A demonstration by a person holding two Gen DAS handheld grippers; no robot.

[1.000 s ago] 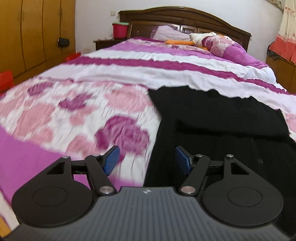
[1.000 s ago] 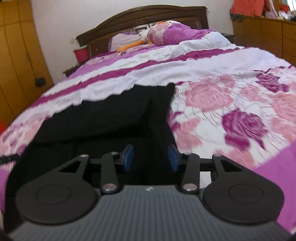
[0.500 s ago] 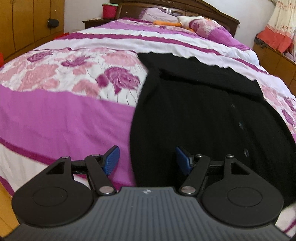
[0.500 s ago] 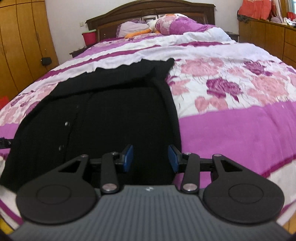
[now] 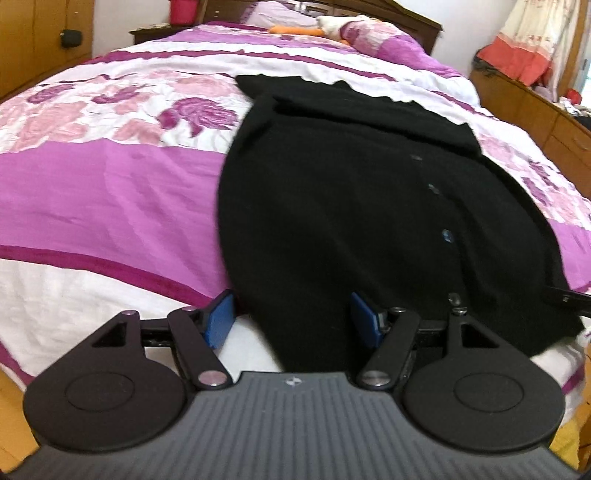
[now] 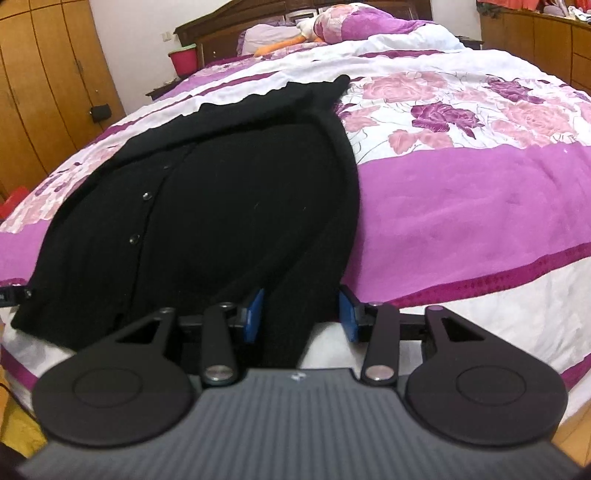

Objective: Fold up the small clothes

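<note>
A black buttoned cardigan (image 5: pixel 351 192) lies flat on the bed, its hem toward me, a sleeve folded across its far end. It also shows in the right wrist view (image 6: pixel 221 199). My left gripper (image 5: pixel 291 317) is open, its blue pads on either side of the near left hem corner. My right gripper (image 6: pixel 301 312) is open, its jaws on either side of the near right edge strip of the cardigan. Neither is closed on the cloth.
The bed (image 5: pixel 110 184) has a pink, purple and white floral cover. Pillows and a soft toy (image 5: pixel 328 26) lie by the dark headboard. Wooden wardrobes (image 6: pixel 40 92) stand on the left, a low cabinet (image 5: pixel 535 107) on the right. A red bin (image 6: pixel 183 59) sits on the nightstand.
Both grippers have pulled back from the cardigan's far end toward its near hem at the foot of the bed. Both stayed open.
</note>
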